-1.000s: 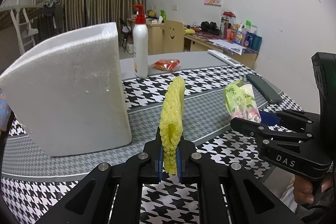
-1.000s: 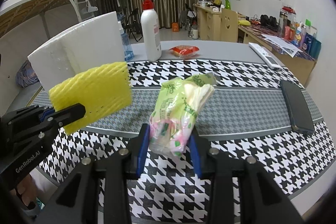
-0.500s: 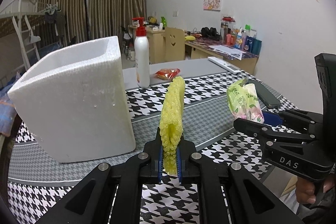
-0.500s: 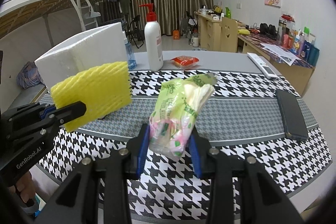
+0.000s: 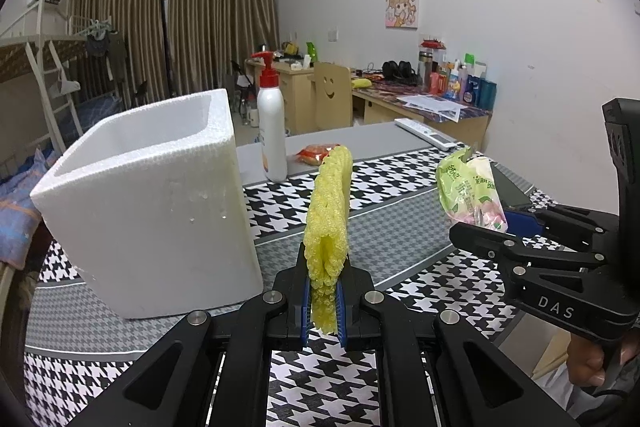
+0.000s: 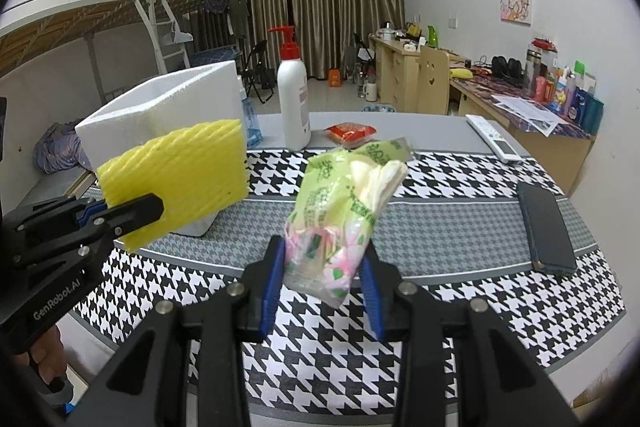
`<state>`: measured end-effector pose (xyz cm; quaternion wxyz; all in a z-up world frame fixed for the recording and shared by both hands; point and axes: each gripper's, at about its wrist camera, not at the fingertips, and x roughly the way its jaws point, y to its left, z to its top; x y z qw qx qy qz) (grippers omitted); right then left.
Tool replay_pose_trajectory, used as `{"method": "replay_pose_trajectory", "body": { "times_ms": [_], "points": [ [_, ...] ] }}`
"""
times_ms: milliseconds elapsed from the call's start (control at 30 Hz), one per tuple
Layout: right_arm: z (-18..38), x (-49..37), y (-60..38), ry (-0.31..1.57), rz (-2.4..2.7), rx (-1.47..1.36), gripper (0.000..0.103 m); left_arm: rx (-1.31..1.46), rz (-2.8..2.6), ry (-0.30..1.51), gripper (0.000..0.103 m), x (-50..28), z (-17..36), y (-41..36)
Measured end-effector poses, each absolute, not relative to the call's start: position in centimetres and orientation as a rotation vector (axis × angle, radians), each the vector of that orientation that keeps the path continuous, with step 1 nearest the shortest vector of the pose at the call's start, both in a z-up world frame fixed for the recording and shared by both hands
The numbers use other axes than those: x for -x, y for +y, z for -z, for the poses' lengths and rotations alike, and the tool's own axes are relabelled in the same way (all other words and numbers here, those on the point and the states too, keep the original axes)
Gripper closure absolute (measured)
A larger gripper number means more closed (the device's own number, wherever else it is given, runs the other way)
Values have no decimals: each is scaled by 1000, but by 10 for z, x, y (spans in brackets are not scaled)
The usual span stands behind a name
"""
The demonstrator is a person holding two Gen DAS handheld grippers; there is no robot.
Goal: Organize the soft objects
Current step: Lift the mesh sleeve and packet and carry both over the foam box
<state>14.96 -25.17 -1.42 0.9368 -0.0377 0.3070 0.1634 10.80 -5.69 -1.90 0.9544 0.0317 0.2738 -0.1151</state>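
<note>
My left gripper [image 5: 323, 301] is shut on a yellow foam net [image 5: 329, 211] and holds it upright above the table; the net shows flat-on in the right wrist view [image 6: 176, 179]. My right gripper [image 6: 322, 267] is shut on a green and pink tissue pack [image 6: 344, 211], held above the table; the pack also shows in the left wrist view [image 5: 470, 191]. An open white foam box [image 5: 148, 203] stands left of the net, and it shows in the right wrist view [image 6: 160, 107] behind the net.
A white pump bottle [image 6: 293, 99] and a red snack packet [image 6: 350, 131] stand at the table's far side. A dark phone [image 6: 546, 227] lies at the right edge, a white remote [image 6: 494, 139] beyond it. The table wears a houndstooth cloth [image 6: 440, 291].
Both grippers have risen with their loads. The foam box's open top now shows from the left wrist. Both grips are unchanged.
</note>
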Motion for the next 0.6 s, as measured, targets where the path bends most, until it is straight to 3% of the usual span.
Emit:
{"method": "replay_pose_trajectory", "body": {
  "times_ms": [600],
  "points": [
    [-11,-143,-247,544,-350,88,62,-74,206,470,93,-103,-8,-50]
  ]
}}
